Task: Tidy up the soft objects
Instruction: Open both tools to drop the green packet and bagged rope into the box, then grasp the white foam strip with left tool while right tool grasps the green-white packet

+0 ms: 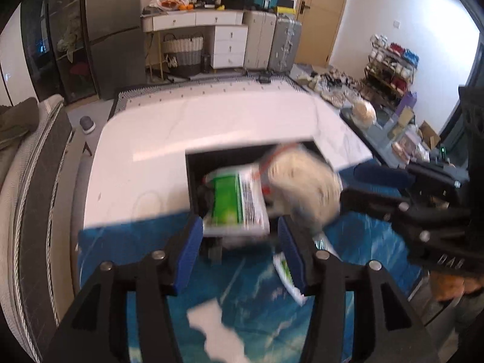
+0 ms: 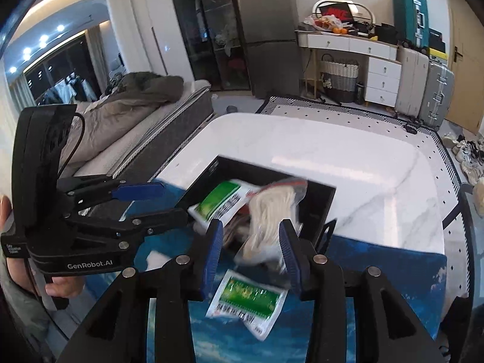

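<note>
A black box [image 1: 193,172] [image 2: 325,208] stands on the white marble table. A green-and-white packet [image 1: 234,202] [image 2: 219,201] leans over its near rim. A cream fluffy item in a clear bag [image 1: 305,187] [image 2: 269,220], blurred by motion, is at the box's near right edge, between the pads of my right gripper [image 2: 251,255]; whether they touch it I cannot tell. My left gripper [image 1: 240,248] is open, just in front of the packet. A second green packet [image 2: 246,301] [image 1: 284,272] and a white scrap [image 1: 217,329] lie on the blue cloth [image 1: 363,242].
The white marble table [image 1: 181,139] [image 2: 348,157] stretches beyond the box. A bed with a grey-green quilt [image 2: 133,103] lies to the left. Drawers, suitcases and a basket [image 1: 181,54] stand along the far wall. A cluttered low shelf [image 1: 390,66] stands at the right.
</note>
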Demonstrator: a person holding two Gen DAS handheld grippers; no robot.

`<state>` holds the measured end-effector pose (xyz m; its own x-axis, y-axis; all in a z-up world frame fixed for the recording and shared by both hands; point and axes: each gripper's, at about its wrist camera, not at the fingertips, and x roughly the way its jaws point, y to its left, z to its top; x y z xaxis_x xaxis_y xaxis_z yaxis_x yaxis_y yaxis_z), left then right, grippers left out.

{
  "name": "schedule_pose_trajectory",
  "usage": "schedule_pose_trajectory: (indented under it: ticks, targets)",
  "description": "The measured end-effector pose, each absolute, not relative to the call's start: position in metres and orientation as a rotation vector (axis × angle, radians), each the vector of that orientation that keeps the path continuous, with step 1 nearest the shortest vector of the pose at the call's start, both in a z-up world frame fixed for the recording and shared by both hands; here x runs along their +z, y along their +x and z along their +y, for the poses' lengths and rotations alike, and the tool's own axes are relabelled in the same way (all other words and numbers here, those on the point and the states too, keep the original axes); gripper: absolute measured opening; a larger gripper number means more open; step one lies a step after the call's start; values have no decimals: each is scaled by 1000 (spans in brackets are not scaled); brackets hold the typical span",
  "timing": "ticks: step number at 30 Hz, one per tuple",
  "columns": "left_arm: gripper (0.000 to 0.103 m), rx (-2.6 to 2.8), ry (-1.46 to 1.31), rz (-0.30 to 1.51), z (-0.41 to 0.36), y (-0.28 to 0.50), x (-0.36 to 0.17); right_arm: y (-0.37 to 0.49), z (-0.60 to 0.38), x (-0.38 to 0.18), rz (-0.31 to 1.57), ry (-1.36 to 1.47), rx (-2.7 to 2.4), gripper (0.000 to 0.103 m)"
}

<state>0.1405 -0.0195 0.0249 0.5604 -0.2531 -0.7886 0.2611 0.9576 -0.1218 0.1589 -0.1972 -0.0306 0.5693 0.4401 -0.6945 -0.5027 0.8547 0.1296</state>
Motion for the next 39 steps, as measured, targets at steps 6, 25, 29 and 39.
schedule_pose_trajectory:
  ticks: [6,25,29,39]
  targets:
    - [52,-294,68,1010,-10,98,-24,123,-192,-75,879,-161,580,39]
    - [53,-283,111,1058,-11,83,-48,96,-174,-115,952,-237,632,54]
    - [54,-278,125,1056,-13,81,-49,111,-168,-124,904,-306,586,72]
    - [64,-228,125,1058,-6,83,-51,109,-165,-145,959,-366,590,55]
